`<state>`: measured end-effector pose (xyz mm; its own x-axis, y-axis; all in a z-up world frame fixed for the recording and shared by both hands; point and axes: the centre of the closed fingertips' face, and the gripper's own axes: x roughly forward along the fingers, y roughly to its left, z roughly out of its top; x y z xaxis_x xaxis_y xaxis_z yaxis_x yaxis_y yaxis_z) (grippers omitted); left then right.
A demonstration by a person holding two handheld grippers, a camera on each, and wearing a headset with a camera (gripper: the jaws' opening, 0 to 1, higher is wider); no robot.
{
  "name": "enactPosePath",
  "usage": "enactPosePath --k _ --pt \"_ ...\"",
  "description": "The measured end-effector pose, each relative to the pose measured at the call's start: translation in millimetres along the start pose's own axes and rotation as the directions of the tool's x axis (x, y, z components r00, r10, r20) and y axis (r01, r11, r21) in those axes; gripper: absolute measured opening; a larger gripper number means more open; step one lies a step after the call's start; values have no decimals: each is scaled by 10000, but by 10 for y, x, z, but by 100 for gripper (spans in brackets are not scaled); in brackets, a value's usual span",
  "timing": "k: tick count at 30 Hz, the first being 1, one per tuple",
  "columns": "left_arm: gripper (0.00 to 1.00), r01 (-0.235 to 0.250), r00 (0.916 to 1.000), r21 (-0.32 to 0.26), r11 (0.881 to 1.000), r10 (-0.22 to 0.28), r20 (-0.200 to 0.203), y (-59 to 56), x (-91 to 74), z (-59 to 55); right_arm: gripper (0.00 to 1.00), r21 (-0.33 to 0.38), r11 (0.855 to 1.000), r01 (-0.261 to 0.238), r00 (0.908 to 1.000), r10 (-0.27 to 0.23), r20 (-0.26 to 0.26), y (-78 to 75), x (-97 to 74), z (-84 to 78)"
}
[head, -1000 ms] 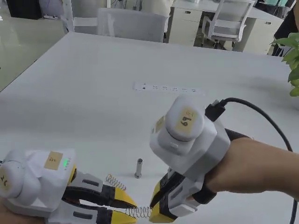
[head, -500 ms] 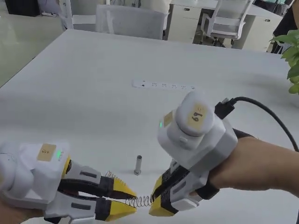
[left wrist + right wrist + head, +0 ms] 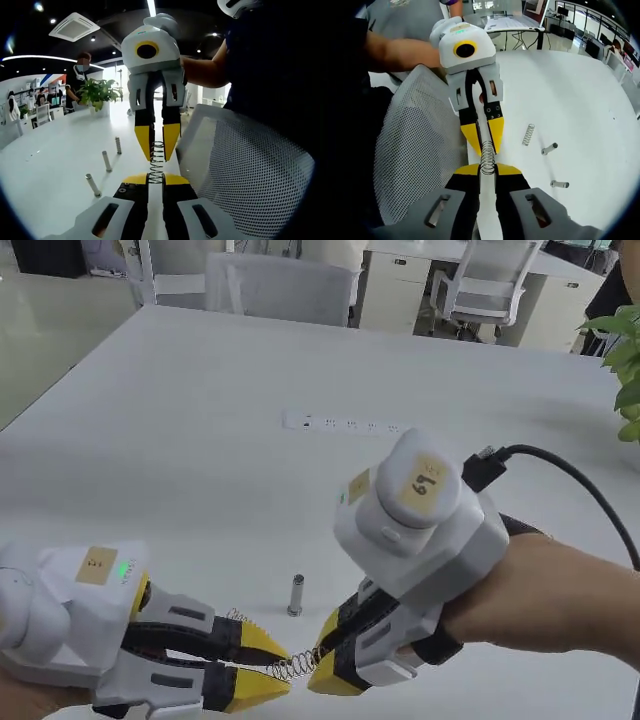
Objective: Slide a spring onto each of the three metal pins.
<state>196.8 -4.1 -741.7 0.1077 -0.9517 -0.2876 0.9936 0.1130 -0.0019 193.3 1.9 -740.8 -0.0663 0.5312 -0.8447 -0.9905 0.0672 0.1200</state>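
The white tabletop [image 3: 200, 440] carries the work at its near edge. There the right gripper [image 3: 325, 660] and the left gripper [image 3: 270, 672] point tip to tip. Each has its jaws clamped on one end of the same spring [image 3: 293, 665], held just above the surface. Over the last second the two have drawn closer, so the stretch of coil between them, long a second ago, is now short and the yellow tips nearly meet. That reads as a hand-over or re-grip rather than a fitting, and the spring has yet to reach a pin. A power strip [image 3: 345, 424] lies towards the middle of the tabletop. The three pins [image 3: 107, 161] stand bare in a row, the closest just beyond the tips. A loose spring [image 3: 528, 134] lies near them.
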Motion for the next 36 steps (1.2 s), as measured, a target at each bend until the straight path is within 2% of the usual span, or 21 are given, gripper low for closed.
enactPosePath --k 5,13,21,29,33,36 --pt "2 63 10000 16 10000 -63 3 2 13 14 8 -216 9997 85 9998 -81 185 1 -25 118" --pt "2 190 9998 10 9998 -190 10 -9 26 19 8 -733 9973 66 9999 -71 -72 34 -11 221" --pt "3 150 9998 -21 9999 -150 122 2 32 28 8 -787 9968 153 9997 -168 -192 16 -22 224" --pt "4 179 9998 -67 9998 -179 69 10 56 10 8 -733 9970 235 9992 -257 -293 -9 -29 192" --pt "11 120 9999 -199 9997 -120 6 29 44 -14 8 -672 9968 424 9986 -444 -294 -73 -67 177" --pt "15 -110 9999 -335 9994 111 22 78 2 -49 8 -561 9971 522 9982 -539 -280 -122 -116 153"
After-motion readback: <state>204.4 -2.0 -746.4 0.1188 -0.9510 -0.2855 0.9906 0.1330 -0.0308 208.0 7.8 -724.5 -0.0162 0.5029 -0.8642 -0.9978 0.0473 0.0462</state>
